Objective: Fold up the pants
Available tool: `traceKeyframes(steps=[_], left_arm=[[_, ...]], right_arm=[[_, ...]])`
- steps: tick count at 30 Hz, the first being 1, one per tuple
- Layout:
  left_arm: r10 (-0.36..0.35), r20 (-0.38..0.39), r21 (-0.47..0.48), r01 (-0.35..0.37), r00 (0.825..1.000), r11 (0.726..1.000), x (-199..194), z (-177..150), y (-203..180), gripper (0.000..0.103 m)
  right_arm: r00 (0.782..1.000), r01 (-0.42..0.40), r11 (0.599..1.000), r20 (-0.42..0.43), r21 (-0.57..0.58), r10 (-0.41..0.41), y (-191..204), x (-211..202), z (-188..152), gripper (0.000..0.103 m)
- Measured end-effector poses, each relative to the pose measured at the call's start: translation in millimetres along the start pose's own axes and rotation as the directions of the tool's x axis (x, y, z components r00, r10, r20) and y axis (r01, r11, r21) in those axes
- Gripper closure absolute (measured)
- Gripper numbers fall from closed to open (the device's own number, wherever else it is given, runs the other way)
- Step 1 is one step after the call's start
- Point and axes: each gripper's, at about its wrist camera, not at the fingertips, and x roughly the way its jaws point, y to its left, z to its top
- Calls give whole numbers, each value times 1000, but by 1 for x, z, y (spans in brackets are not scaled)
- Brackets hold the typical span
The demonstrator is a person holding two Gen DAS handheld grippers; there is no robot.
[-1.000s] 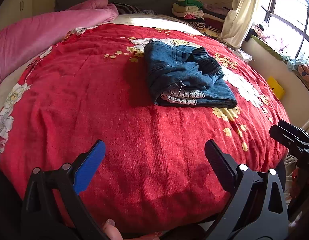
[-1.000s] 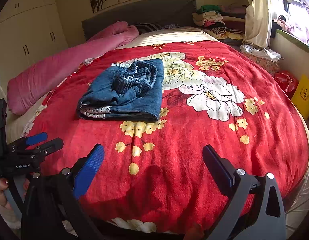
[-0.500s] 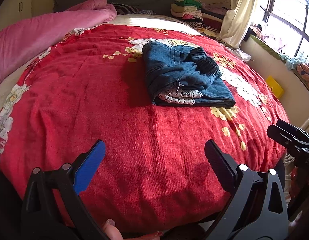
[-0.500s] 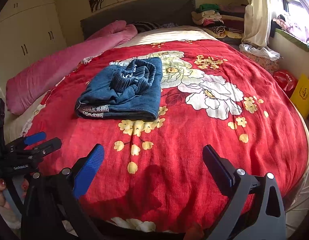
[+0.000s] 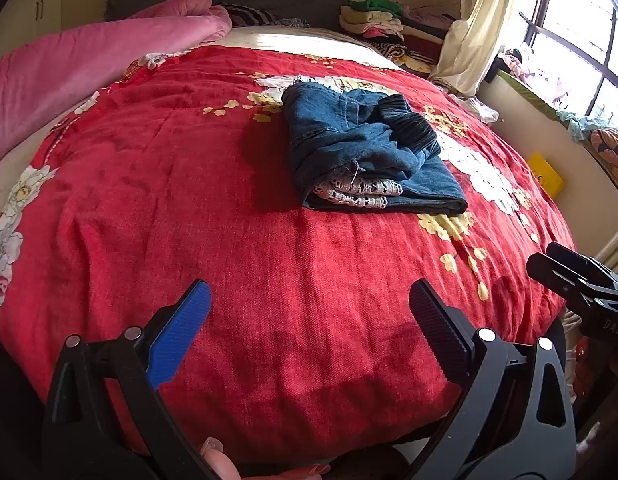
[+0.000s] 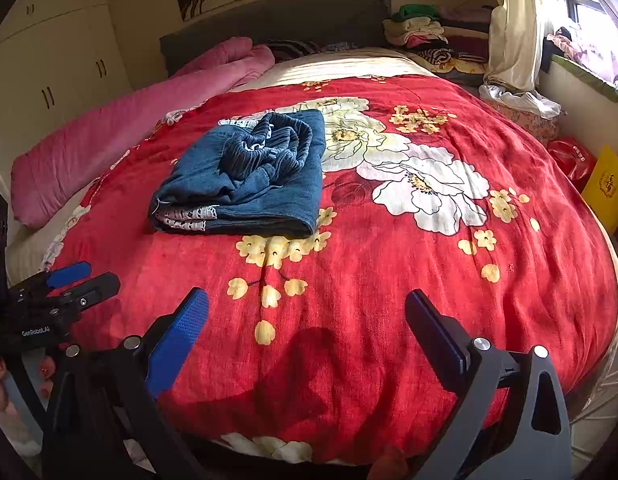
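— What do the pants (image 5: 361, 148) look like?

— Blue denim, folded into a compact, thick rectangle with white lace trim showing at the near edge.

— Is the bundle flat?

— Not quite. The ribbed dark waistband sits bunched on top, toward the far right, and the upper layer is rumpled.

— And where do they lie?

— On the red spread, toward the far middle, with the folded edge along the right.

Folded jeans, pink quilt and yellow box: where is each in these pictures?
folded jeans (image 6: 277, 196), right wrist view, on the flat denim top layer.
pink quilt (image 5: 69, 68), left wrist view, on its long side.
yellow box (image 6: 607, 188), right wrist view, on its face.
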Motion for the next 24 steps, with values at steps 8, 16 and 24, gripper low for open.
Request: traceKeyframes(steps=[8,16,24], left_arm=[[15,-13,25,-14,1000,1000,2,-2,-2,10],[4,24,-41,-3,1000,999,-3,12,31,10],[363,-70,-90,-368,929,925,60,85,167,10]], right_arm=[[1000,0,1000,-5,8,0,-4,3,-1,5],[999,42,998,-8,50,-42,-33,11,2,5],[948,319,936,-45,148,-315,-167,51,55,5]])
